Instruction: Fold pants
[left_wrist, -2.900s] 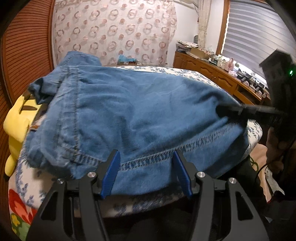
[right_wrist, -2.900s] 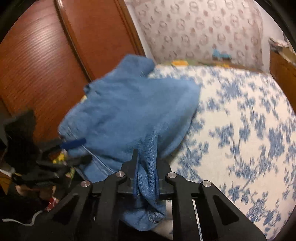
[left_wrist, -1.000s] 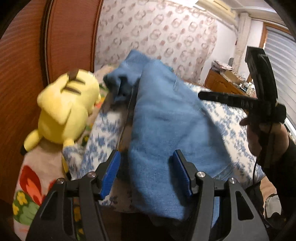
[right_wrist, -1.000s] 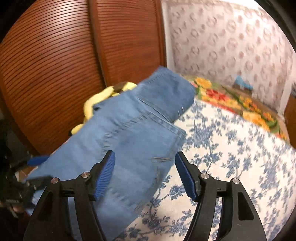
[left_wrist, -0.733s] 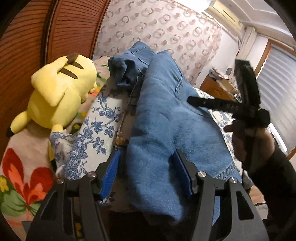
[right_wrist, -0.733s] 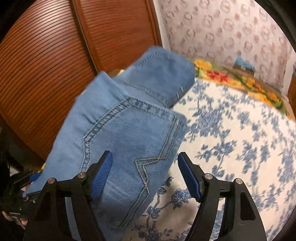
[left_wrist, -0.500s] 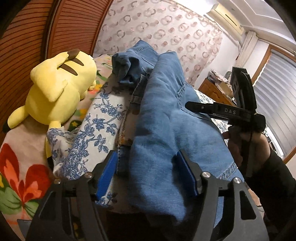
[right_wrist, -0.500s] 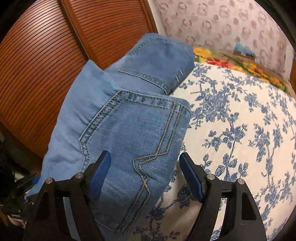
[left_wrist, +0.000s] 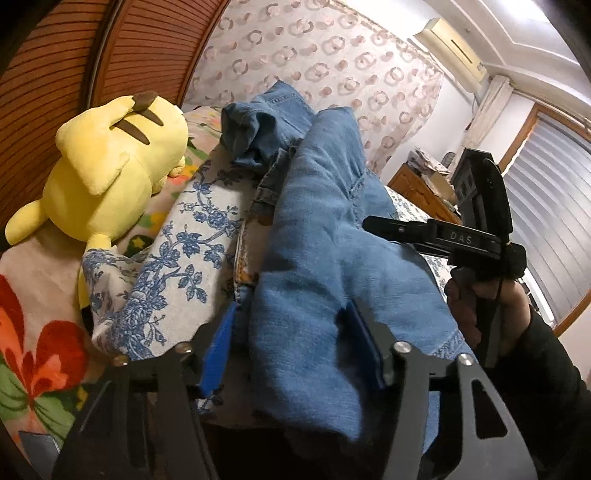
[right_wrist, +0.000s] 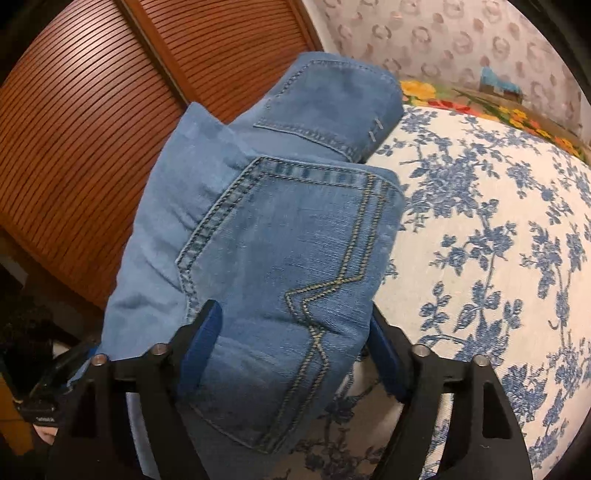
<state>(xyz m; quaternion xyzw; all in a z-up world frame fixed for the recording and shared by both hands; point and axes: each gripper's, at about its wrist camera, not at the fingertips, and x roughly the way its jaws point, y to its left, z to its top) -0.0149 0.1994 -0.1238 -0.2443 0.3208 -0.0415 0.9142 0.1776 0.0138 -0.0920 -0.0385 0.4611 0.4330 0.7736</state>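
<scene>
The blue pants (right_wrist: 266, 236) lay in a folded bundle on the flowery bed (right_wrist: 498, 240), close to its edge and near the brown wooden wall (right_wrist: 92, 122). The left gripper (left_wrist: 291, 347) was wide open, with the near end of the pants between its fingers, maybe so it could grab or pat that end. The right gripper (right_wrist: 291, 350) was open too, around the pocket end. A yellow plush toy (left_wrist: 110, 162) sat beside the pants, not touching them.

Folded jeans (right_wrist: 266, 236) between spread tongs (right_wrist: 291, 354)
</scene>
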